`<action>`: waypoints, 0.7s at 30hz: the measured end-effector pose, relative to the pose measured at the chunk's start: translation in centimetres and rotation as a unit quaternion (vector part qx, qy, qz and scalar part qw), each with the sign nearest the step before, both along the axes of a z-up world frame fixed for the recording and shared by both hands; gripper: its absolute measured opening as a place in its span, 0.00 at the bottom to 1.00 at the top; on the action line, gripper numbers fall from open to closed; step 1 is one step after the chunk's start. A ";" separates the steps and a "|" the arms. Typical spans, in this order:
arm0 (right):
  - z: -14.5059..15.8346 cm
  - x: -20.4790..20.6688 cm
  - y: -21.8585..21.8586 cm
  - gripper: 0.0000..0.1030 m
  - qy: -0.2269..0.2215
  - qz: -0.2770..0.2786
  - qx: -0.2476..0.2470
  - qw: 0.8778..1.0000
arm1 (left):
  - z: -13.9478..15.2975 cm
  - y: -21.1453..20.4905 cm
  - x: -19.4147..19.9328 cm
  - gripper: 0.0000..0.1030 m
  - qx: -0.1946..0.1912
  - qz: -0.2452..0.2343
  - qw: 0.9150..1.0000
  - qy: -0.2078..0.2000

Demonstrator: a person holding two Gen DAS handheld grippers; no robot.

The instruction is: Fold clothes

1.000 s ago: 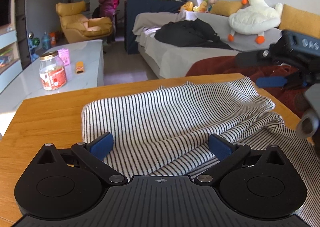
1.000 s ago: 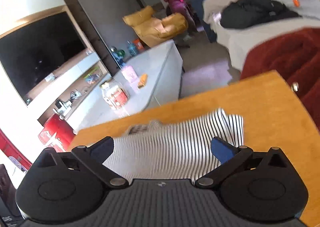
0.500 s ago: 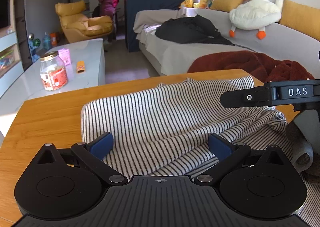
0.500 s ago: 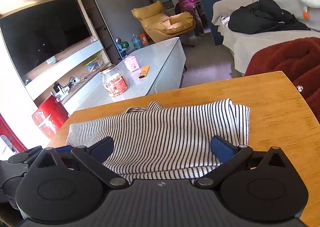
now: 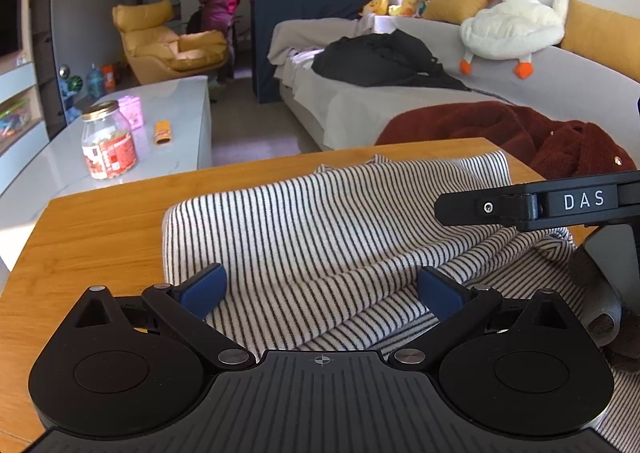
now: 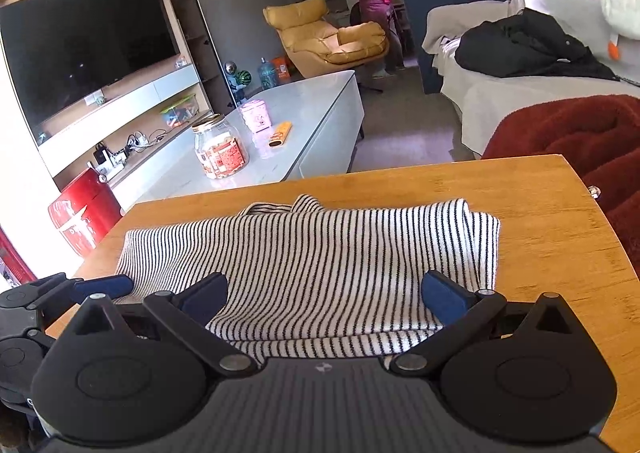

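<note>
Striped top lying part-folded on the wooden table, bunched along its near edge. Left gripper and right gripper both spread wide, holding nothing — poised over that near hem. Risk: pinching one layer only, dragging the fold askew — or nudging cloth off the table's near side.

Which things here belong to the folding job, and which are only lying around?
For the job: striped shirt, wooden table, left gripper, right gripper.

Lying about: glass jar, pink tin, red blanket, black jacket, plush goose.
</note>
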State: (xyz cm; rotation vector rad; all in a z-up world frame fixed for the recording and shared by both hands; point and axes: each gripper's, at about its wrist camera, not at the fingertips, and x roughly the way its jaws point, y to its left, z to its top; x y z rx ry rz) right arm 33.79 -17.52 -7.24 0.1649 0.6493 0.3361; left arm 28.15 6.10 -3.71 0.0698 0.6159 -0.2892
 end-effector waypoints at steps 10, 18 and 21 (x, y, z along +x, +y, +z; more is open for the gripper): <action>4.7 3.9 4.6 0.70 -0.060 0.039 -0.146 0.987 | 0.1 0.4 -0.8 1.00 -0.043 0.017 0.999 0.009; 0.6 10.6 6.7 0.29 0.050 0.049 -0.120 0.990 | 2.7 5.4 -1.5 1.00 -0.158 0.030 0.986 0.032; 1.2 9.4 7.1 0.06 0.041 0.064 -0.127 0.989 | 4.1 7.3 -2.2 1.00 -0.137 0.048 0.989 0.021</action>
